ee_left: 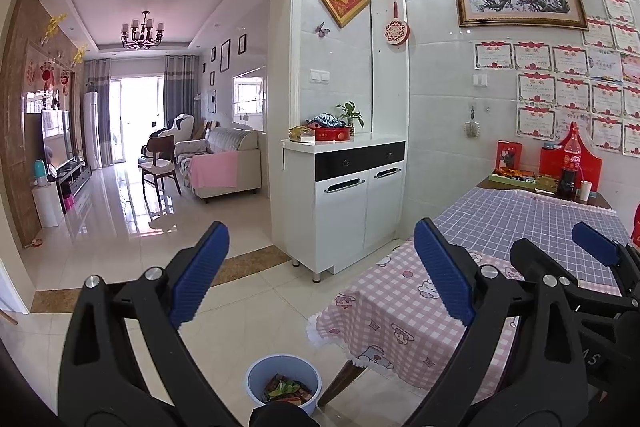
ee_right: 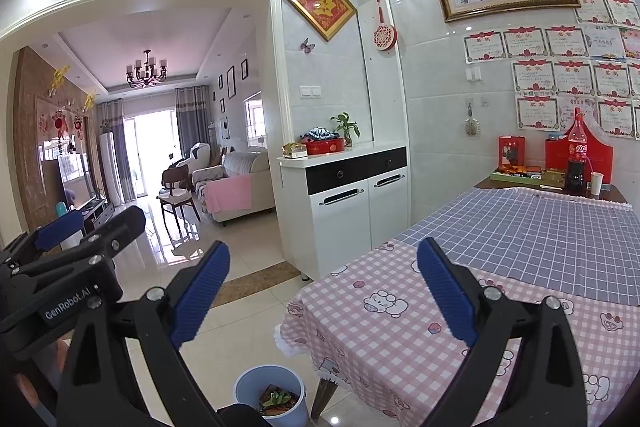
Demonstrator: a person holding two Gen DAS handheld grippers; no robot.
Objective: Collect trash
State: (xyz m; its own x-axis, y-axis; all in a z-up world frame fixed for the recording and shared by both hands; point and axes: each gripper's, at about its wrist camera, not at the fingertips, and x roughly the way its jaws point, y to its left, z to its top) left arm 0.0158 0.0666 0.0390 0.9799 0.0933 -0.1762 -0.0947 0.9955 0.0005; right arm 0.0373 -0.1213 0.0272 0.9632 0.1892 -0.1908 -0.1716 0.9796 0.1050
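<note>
Judging by the wrappers already lying in the blue bin (ee_left: 283,381) on the floor at six o'clock, just beside the table leg, the collecting appears nearly done. Both the left gripper (ee_left: 320,273) and the right gripper (ee_right: 322,293) are held spread wide and empty. No trash is seen on the tablecloth (ee_right: 420,311); any next pick calls for searching near the bottle (ee_right: 577,157) at two o'clock.

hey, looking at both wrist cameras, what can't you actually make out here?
- Bin contents: wrappers too small to identify; left view, bottom edge and a dark shape cut it off.
- Same bin in right view: partly behind the right tool.
- Certificates: text too small.
- Table far right: cropped by the fisheye edge.
- Left tool: open, empty.
</note>
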